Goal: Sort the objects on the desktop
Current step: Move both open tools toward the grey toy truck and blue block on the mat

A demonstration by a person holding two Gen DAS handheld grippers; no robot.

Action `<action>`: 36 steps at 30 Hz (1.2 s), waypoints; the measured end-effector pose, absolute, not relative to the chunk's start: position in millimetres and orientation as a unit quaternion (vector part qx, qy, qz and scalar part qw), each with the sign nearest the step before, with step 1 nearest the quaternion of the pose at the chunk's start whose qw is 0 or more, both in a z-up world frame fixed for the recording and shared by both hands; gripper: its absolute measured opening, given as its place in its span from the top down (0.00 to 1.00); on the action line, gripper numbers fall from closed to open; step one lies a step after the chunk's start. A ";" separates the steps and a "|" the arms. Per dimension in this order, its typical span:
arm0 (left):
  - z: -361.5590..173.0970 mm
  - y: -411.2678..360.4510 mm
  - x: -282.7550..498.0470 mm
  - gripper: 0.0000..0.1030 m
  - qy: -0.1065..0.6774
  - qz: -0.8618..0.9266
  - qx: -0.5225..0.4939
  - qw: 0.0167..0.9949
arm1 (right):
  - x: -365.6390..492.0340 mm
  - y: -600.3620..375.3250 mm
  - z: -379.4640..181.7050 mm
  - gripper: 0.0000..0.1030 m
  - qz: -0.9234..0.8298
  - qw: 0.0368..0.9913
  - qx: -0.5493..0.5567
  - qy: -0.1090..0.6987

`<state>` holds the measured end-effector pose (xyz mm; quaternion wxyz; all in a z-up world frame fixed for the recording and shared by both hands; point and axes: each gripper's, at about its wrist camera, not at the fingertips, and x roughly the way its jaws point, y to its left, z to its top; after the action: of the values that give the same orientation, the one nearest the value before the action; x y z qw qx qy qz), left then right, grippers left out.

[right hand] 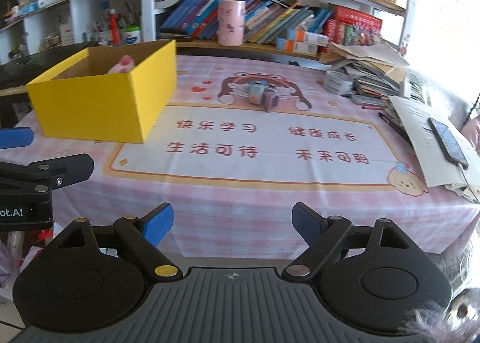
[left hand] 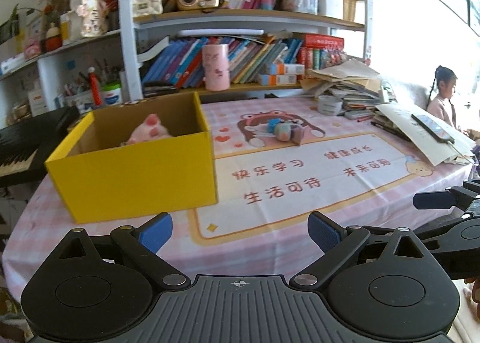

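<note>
Tablecloth [right hand: 240, 190] pink, checked; bookshelves [left hand: 240, 22] rise behind.

Count of things on the surface [left hand: 300, 208]

One yellow box [left hand: 135, 175], one pink plush toy [left hand: 150, 131] in it, one small toy cluster [left hand: 286, 130], one phone [left hand: 432, 128], two tools.

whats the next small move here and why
Probably ease the right gripper forward toward the small toys on the bear print. Its jaws stand open and empty, the yellow box already holds a pink plush, and those toys lie loose mid-table.
</note>
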<state>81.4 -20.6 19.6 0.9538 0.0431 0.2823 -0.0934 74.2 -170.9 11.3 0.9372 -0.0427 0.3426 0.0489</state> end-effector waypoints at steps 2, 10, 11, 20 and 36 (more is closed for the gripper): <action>19.8 -27.4 86.8 0.04 0.281 -0.103 0.048 0.953 | 76.6 -177.9 11.7 0.17 0.040 0.938 -0.039 0.343; 18.7 -52.4 104.4 0.04 0.279 -0.127 0.062 0.950 | 89.5 -203.7 10.9 0.17 0.015 0.937 -0.028 0.347; 18.5 -54.5 106.1 0.04 0.279 -0.128 0.063 0.950 | 91.5 -206.8 10.7 0.17 0.013 0.937 -0.026 0.348; 16.4 -69.5 129.2 0.04 0.285 -0.113 0.067 0.950 | 115.5 -224.6 6.9 0.17 0.019 0.935 -0.015 0.354; 21.3 -120.4 191.1 0.04 0.285 -0.084 0.080 0.951 | 190.3 -274.6 12.3 0.17 0.053 0.935 0.001 0.350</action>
<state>191.1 -120.4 21.3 0.9514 0.0796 0.2853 -0.0839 190.3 -274.6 12.3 0.9352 0.0005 0.3503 0.0525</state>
